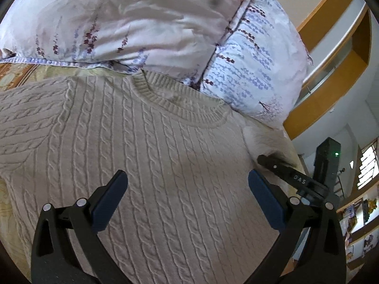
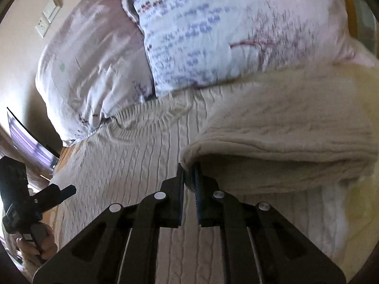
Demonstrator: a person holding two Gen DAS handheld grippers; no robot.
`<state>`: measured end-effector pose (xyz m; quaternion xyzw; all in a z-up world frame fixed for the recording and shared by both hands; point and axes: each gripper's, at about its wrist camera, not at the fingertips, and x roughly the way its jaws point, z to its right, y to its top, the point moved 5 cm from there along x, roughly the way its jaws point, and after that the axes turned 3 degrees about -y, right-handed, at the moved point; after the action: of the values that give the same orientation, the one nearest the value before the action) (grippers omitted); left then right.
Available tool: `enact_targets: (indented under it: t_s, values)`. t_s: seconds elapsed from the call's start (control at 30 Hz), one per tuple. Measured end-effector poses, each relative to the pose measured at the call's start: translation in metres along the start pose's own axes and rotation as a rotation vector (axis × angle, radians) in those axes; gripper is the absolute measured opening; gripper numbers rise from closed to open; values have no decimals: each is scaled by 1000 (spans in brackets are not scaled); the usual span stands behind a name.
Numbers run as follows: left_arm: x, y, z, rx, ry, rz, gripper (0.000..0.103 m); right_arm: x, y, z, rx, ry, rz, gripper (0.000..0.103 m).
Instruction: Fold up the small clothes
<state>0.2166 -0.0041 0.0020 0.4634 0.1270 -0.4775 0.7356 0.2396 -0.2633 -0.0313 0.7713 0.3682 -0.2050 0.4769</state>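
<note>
A cream cable-knit sweater [image 1: 151,156] lies flat on the bed, its neckline toward the pillows. My left gripper [image 1: 187,182] is open and empty, hovering over the sweater's chest. My right gripper [image 2: 189,170] is shut on the sweater's sleeve [image 2: 284,139], which is lifted and folded over the body [image 2: 132,179]. The right gripper also shows in the left wrist view [image 1: 267,161] at the sweater's right edge. The left gripper shows in the right wrist view [image 2: 68,190] at the far left.
Two floral pillows [image 1: 132,23] [image 1: 258,66] lie just beyond the neckline, also in the right wrist view [image 2: 227,30]. A patterned bedsheet [image 1: 21,75] shows at the left. A wooden headboard and shelves [image 1: 331,80] stand at the right.
</note>
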Motion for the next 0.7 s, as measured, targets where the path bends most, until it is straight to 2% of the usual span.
enact_targets:
  t_s: [0.03,0.07,0.13,0.23,0.3,0.33,0.37,0.43,0.5,0.6,0.63,0.7]
  values:
    - [0,0,1,1,-6,-3,101,-4,1,3,22,16,6,17]
    - [2,2,2,-1,-16,-12,101,-11,1,8,60,47,10,33]
    - [5,4,4,-9,-37,-26,101,-16,8,15,125,72,37,48]
    - [12,8,11,-28,-92,-45,101,-28,16,39,230,51,93,48]
    - [18,10,17,-29,-98,-53,101,-32,22,54,308,12,129,47]
    - [21,11,18,-31,-98,-54,101,-31,25,57,334,-20,143,44]
    - [21,12,18,-35,-101,-53,101,-32,29,61,346,-72,157,31]
    - [21,12,16,-56,-110,-49,101,-36,35,63,309,-168,180,14]
    - [18,12,9,-95,-127,-46,101,-41,45,40,201,-211,233,10]
    - [10,12,-4,-155,-131,-28,101,-43,50,-15,10,-128,266,9]
    - [8,12,-7,-170,-134,-19,100,-38,49,-36,-48,-82,249,9]
    - [2,12,-14,-207,-152,2,98,-12,36,-80,-167,26,131,9]
